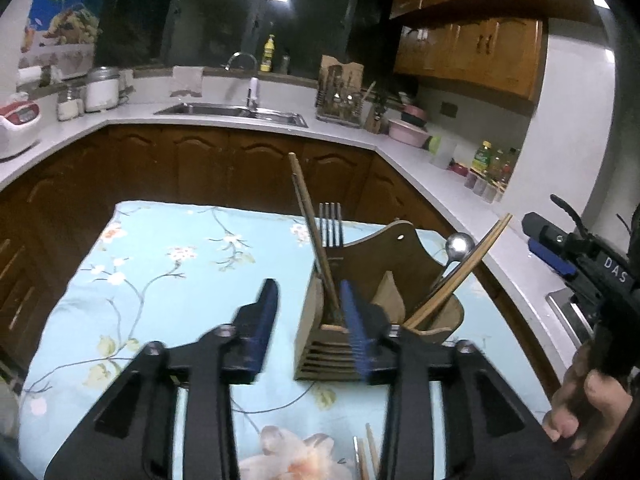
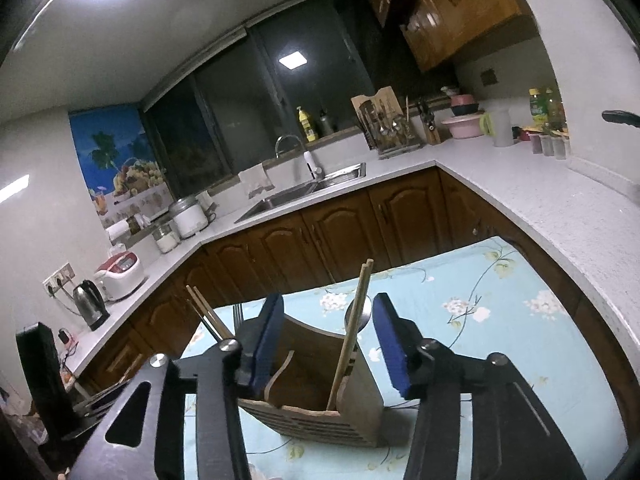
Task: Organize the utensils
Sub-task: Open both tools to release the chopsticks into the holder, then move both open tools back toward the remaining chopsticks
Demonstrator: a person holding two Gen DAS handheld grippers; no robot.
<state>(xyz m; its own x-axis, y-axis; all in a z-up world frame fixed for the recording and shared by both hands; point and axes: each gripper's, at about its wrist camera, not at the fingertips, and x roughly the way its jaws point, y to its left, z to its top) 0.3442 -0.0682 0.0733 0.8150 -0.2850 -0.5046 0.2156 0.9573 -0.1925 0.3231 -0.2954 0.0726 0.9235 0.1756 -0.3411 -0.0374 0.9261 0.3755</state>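
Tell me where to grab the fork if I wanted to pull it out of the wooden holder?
Grab the fork by the bare neck just below its prongs, coming down from above. It stands upright in the wooden holder, prongs up, and its handle is hidden inside, so only the top is free. Stay on the side away from the leaning chopsticks next to it.

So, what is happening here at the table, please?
A person holds a gripper in each hand and sorts utensils into a wooden holder on a flowered cloth. Chopsticks, a fork and a spoon already stand in it. The left gripper and the right gripper are both open and hold nothing. More chopsticks lie on the cloth.
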